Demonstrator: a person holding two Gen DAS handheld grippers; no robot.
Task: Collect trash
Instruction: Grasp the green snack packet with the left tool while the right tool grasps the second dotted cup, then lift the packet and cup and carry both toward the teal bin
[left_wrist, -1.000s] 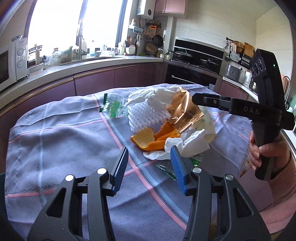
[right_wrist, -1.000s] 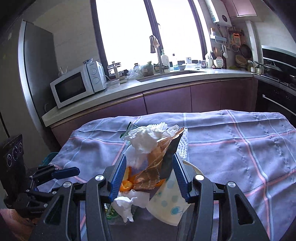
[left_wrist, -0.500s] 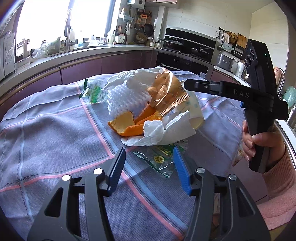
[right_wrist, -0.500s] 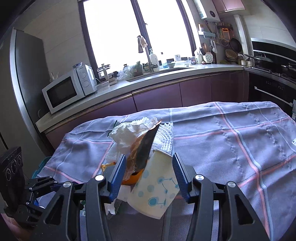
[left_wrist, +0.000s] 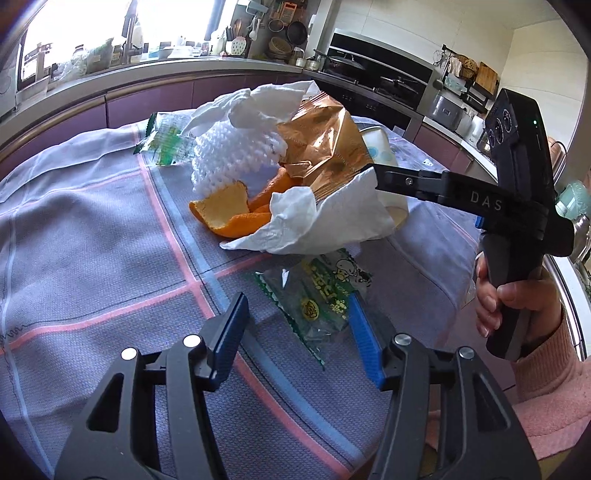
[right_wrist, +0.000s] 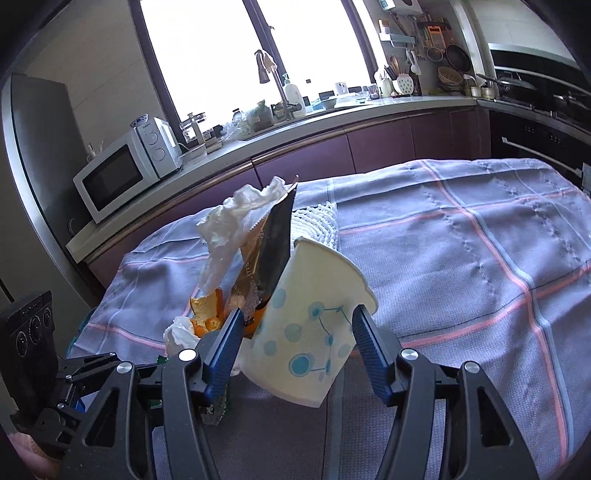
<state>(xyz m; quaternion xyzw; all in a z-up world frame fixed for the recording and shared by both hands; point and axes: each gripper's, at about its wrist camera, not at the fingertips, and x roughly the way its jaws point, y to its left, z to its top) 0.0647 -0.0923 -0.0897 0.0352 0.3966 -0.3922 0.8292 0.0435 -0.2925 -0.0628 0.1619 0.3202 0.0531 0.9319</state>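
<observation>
Cloth (left_wrist: 92, 236), purple-grey with pink and blue lines, covers the counter under both grippers. Ahead of the left gripper (left_wrist: 297, 332) sits a heap of trash. In it are a white foam fruit net (left_wrist: 232, 162), crumpled white paper tissues (left_wrist: 317, 225), a shiny gold-brown snack bag (left_wrist: 325, 151) and orange peel pieces (left_wrist: 225, 214). A white paper cup with blue dots (right_wrist: 314, 325) leans tilted between the blue fingers of the right gripper (right_wrist: 295, 345), which are spread wide around it; whether they touch it is hard to tell. A clear green-printed plastic wrapper (left_wrist: 317, 295) lies flat just in front of the left gripper, whose fingers are wide apart and hold nothing.
</observation>
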